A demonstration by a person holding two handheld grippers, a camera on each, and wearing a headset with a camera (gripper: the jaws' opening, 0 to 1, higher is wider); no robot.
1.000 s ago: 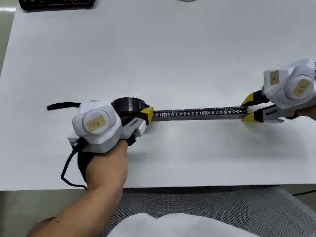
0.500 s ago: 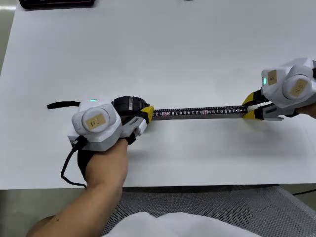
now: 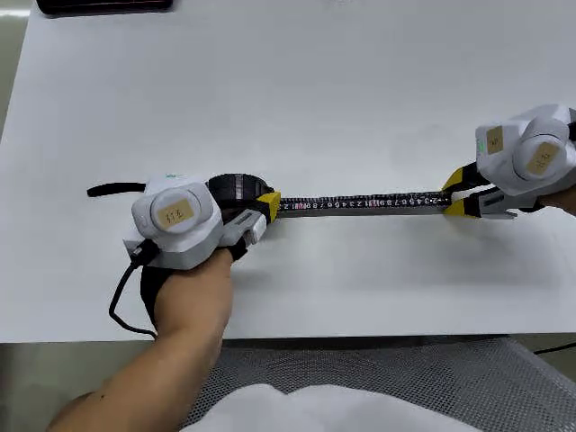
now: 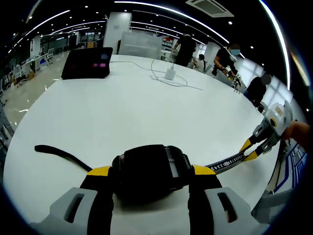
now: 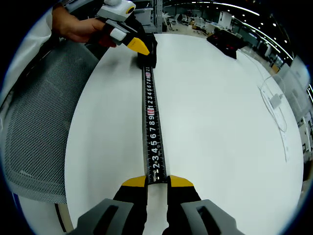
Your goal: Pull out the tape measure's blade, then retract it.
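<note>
So the tape measure's black case (image 4: 151, 169) is sitting on the white table (image 3: 315, 90), clamped between the yellow-tipped jaws of the left gripper (image 3: 250, 205), which are closed on its two sides. The blade (image 5: 150, 112) is pulled out, numbers facing up, running straight from the case over to the right gripper (image 5: 156, 182). That one has its jaws pinched shut on the blade's end, so the tape spans the whole gap between the two grippers. Can't tell if the blade actually touches the tabletop. The case's black wrist strap (image 3: 115, 190) trails across the table on the side away from the blade. A dark flat device (image 4: 88, 62) sits at the table's far edge, well apart from all this.
</note>
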